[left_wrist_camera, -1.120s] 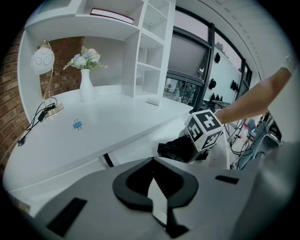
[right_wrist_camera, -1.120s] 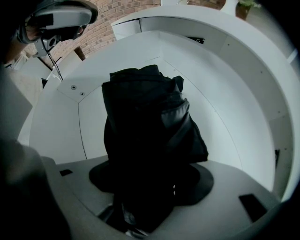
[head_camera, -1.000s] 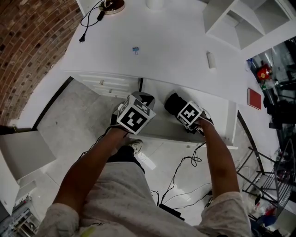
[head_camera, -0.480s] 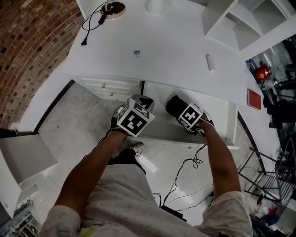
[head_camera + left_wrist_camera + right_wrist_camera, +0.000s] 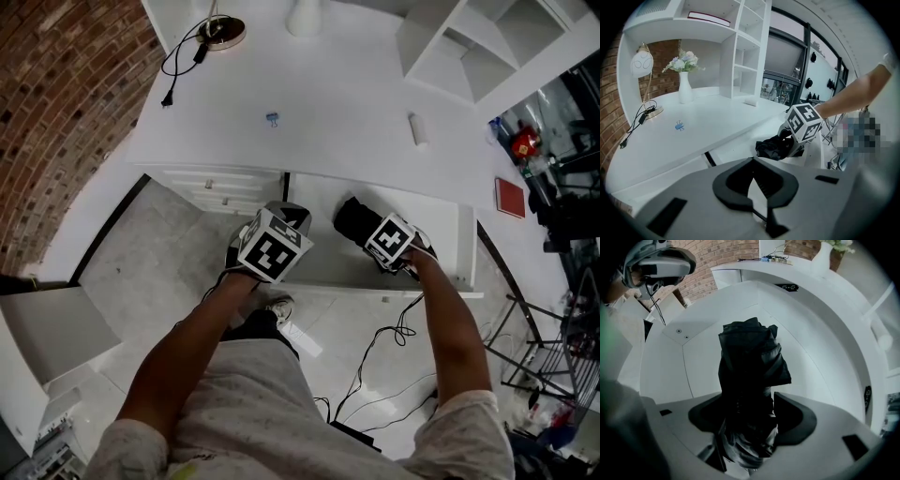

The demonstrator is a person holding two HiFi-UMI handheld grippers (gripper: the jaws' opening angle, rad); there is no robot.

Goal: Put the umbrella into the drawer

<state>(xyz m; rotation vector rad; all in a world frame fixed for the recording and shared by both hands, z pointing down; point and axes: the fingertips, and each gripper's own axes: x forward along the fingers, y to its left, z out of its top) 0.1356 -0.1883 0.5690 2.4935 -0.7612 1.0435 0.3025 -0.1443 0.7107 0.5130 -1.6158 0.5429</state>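
A folded black umbrella [image 5: 750,366] sticks forward out of my right gripper [image 5: 750,416], which is shut on it. In the head view the umbrella [image 5: 350,217] hangs over the inside of the open white drawer [image 5: 441,244] under the desk, held by the right gripper [image 5: 373,232]. Whether it touches the drawer floor [image 5: 693,357] I cannot tell. My left gripper [image 5: 284,208] hovers at the drawer's left end, its jaws shut and empty [image 5: 751,163]. From the left gripper view the umbrella [image 5: 771,147] shows beside the right gripper's marker cube [image 5: 804,123].
The white desk top [image 5: 337,103] carries a blue binder clip [image 5: 273,119], a lamp base with cord [image 5: 220,30], a vase [image 5: 305,17] and a small white cylinder [image 5: 417,129]. Shelves [image 5: 469,47] stand at the back right. Cables [image 5: 375,347] lie on the floor below the drawer.
Both grippers keep nearly the same places over the drawer. Only the head view has drifted a little.
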